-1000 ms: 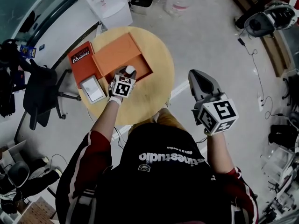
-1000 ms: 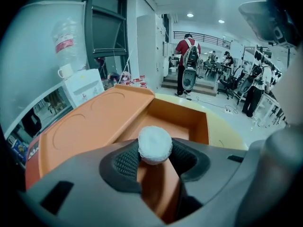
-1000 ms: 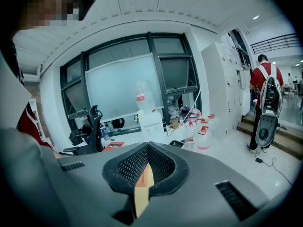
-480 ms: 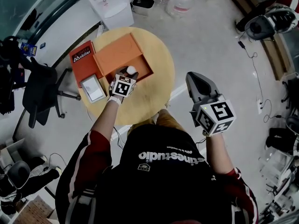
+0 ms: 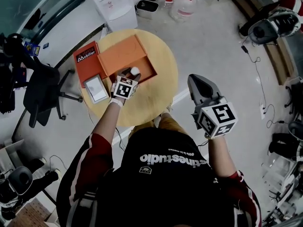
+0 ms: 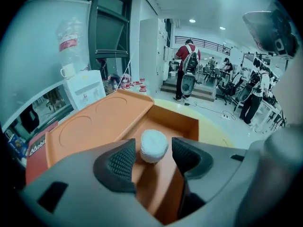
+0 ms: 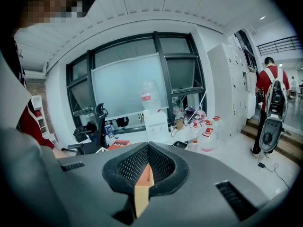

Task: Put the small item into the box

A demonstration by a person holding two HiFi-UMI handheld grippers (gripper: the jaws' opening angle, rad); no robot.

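Change since a second ago is slight: our left gripper still hovers at the orange box, jaws part-open either side of the small white item standing in its tray. Our right gripper stays closed on nothing, off the round table. We read "Mobilier" on the red carton.

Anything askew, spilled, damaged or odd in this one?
Nothing stands out. The orange box lies open on the round table, the small white item sits inside it between the spread fingers of the left gripper, and the right gripper is shut, off to the side.
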